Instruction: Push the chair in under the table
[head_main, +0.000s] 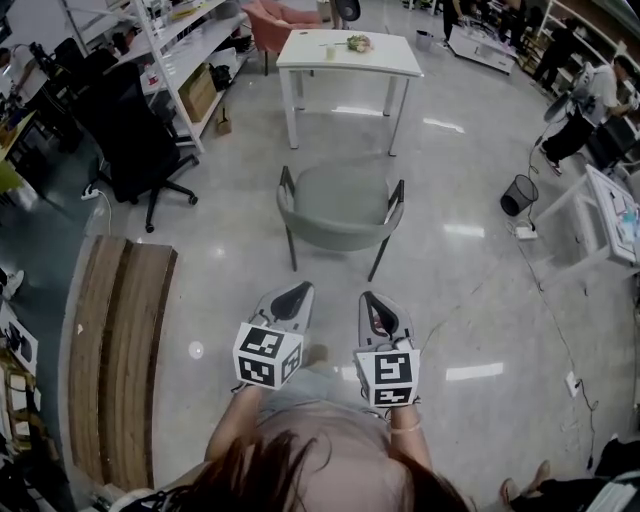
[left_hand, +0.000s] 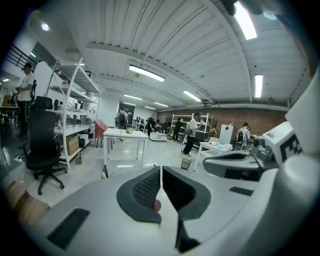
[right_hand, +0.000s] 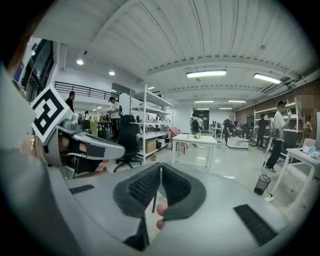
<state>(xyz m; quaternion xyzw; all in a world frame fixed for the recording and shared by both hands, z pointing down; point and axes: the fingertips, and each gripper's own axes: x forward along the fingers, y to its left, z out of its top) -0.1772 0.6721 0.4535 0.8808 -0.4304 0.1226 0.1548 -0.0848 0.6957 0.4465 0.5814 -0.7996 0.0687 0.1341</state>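
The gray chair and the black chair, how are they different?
The gray chair is pale and rounded; the black chair is dark with a tall back. The gray chair stands on thin straight legs; the black chair on a star-shaped base. The gray chair is in the open before the white table; the black chair is beside the shelves. Both stand upright and empty.

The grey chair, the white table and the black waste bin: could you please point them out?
grey chair (head_main: 340, 198), head view, on the seat.
white table (head_main: 390, 58), head view, on bare tabletop.
black waste bin (head_main: 517, 200), head view, on its side wall.
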